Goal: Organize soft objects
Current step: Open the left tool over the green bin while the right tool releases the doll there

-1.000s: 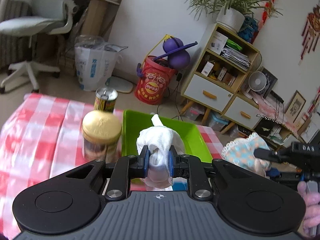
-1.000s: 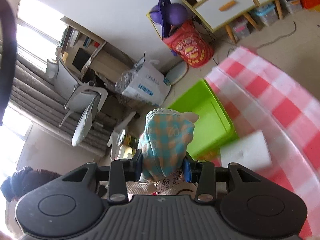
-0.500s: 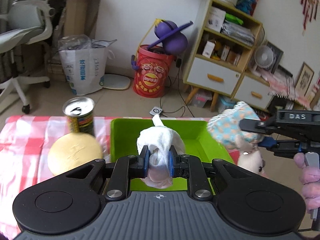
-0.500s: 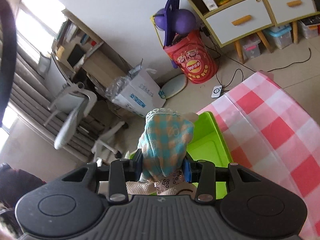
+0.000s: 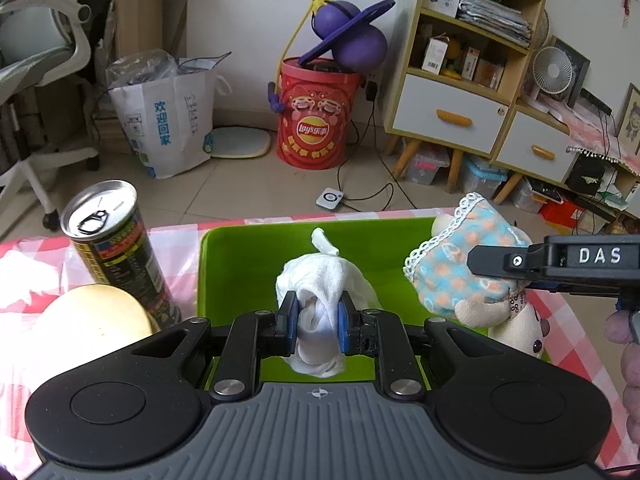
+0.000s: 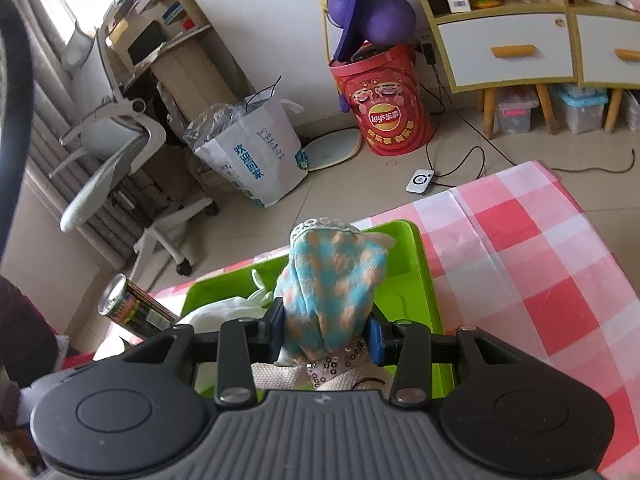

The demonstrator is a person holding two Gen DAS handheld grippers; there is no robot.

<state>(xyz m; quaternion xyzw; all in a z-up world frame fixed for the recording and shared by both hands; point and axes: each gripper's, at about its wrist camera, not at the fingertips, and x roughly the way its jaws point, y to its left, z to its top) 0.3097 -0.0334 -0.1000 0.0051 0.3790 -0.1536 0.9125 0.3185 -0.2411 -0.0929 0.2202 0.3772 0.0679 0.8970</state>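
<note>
My left gripper [image 5: 318, 322] is shut on a bunched white cloth [image 5: 324, 280] and holds it over the green bin [image 5: 248, 256] on the red-checked table. My right gripper [image 6: 326, 334] is shut on a plush doll in a blue-and-orange checked dress [image 6: 334, 280], held over the bin's right side [image 6: 424, 280]. In the left wrist view the doll [image 5: 460, 276] and the right gripper's finger [image 5: 560, 260] hang at the bin's right edge. The white cloth also shows in the right wrist view [image 6: 224, 308].
A tall drink can [image 5: 116, 244] and a gold-lidded jar [image 5: 92, 324] stand just left of the bin. The checked tablecloth [image 6: 540, 272] stretches to the right. Beyond the table edge are a red bucket [image 5: 316, 116], a paper bag [image 5: 168, 116], an office chair and a shelf unit.
Both grippers have moved over the green bin with their loads. The doll has come in to the bin's right side; the can and jar have shifted left in the left view.
</note>
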